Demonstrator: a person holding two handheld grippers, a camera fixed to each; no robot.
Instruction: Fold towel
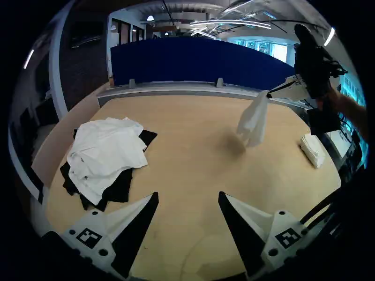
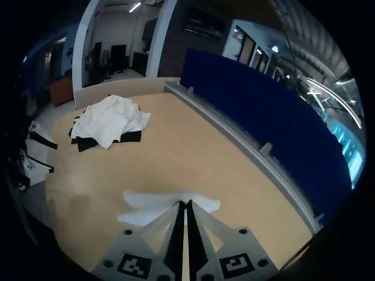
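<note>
Where the pale wooden table (image 1: 187,140) begins at the left of the left gripper view, a rumpled heap of white and black cloths (image 1: 105,159) lies, probably waiting its turn. Toward the bottom middle, the left gripper (image 1: 187,194) hovers over the near table edge with its 2 fingers spread wide and nothing between them, seemingly ready to catch cloth. Right of centre, a small white towel (image 1: 253,119) hangs in the air, its lower end near the tabletop. It dangles from 1 upper edge pinched by the right gripper (image 1: 269,95), carried by a person's hand (image 1: 349,107) at the far right. Lifting it this way likely lets the fabric fall open so a free corner can be found. Below that hand, a folded white cloth stack (image 1: 313,149) sits near the table's right edge, seemingly finished work set aside. A dark blue partition (image 1: 201,61) closes the far side.

In the right gripper view, the heap of white and black cloths (image 2: 110,121) sits upper left, well apart. At bottom centre the right gripper (image 2: 183,203) has its 2 fingers pressed together, clamped on the white towel (image 2: 140,199), which fans out to both sides of the tips. The fold seems not yet begun; the left gripper likely needs to take a hanging corner next.
</note>
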